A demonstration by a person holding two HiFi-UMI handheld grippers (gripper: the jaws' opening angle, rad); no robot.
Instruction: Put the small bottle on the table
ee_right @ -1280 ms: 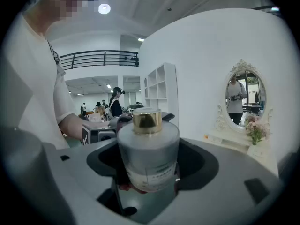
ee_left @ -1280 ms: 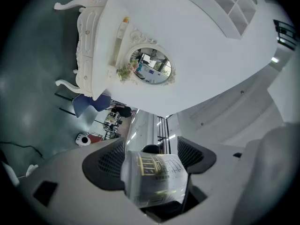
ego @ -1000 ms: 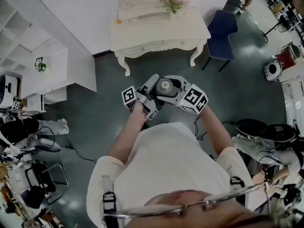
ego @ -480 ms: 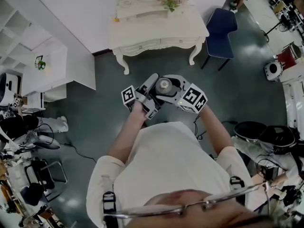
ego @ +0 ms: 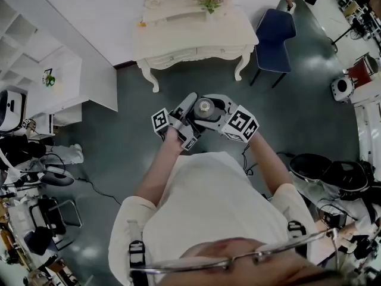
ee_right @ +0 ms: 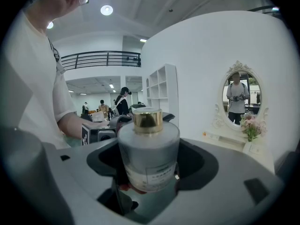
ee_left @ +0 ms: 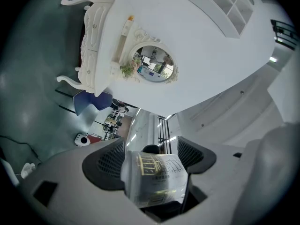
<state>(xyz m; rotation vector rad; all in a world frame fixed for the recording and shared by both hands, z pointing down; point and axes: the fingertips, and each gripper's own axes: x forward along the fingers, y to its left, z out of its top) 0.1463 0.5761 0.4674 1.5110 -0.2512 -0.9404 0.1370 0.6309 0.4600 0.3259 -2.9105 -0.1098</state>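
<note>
Clamping the small bottle [ego: 205, 107] from both sides at once, left tongs [ee_left: 151, 161] and right tongs [ee_right: 150, 156] both closed on its body, up over the floor [ego: 119, 136] and well short of the white dressing surface [ego: 178, 33]. Could easily drop it by releasing one side early or tugging opposite ways. Looks like smooth frosted glass, so slippy too.

Soft, even indoor light; gripper views bend at dark edges; ceiling lamp [ee_right: 107, 10] glares.

Head view stares steeply down from overhead. Left gripper view faces the table [ee_left: 93, 46]. Right gripper view looks sideways past the person [ee_right: 33, 78]. All three share the bottle [ee_right: 148, 156], close between jaws.
</note>
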